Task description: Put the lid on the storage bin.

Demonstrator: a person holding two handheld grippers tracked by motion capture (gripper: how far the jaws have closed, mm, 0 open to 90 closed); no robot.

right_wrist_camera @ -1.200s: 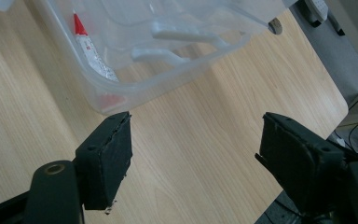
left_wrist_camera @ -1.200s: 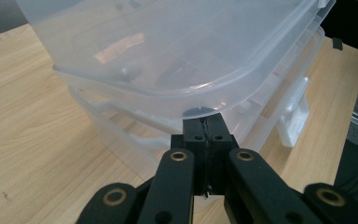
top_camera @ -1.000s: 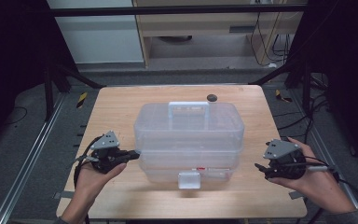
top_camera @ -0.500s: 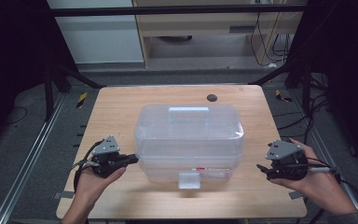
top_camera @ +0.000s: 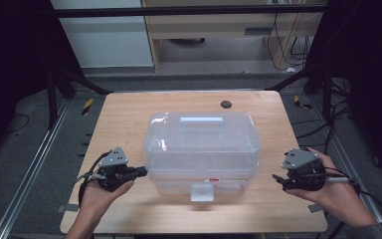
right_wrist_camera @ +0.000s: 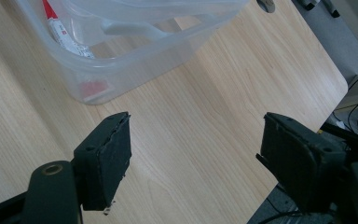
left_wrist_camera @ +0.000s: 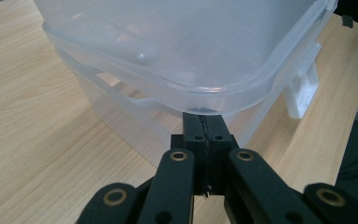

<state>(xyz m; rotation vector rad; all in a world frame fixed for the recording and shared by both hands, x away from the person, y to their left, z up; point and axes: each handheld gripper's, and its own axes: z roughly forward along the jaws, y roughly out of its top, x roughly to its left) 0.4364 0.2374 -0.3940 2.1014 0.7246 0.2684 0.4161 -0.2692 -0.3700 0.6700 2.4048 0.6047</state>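
1. The clear storage box (top_camera: 203, 149) sits mid-table (top_camera: 129, 109), lid down, white front latch (top_camera: 202, 191) facing you. Inside, a red-and-white tube (right_wrist_camera: 60, 35) lies loose.
2. Your left gripper (top_camera: 142, 172) has its jaws pressed together, tips tucked under the lid rim at the box's left end. Risk: prying up from 1 end flexes the thin lid, and the tips slip out.
3. Your right gripper (top_camera: 279, 180) holds its jaws spread wide over bare wood, well apart from the box. Risk: nothing braces that side, so a left push probably slides the box.
4. Latch state: cannot tell. If fastened, lifting tilts the whole box.
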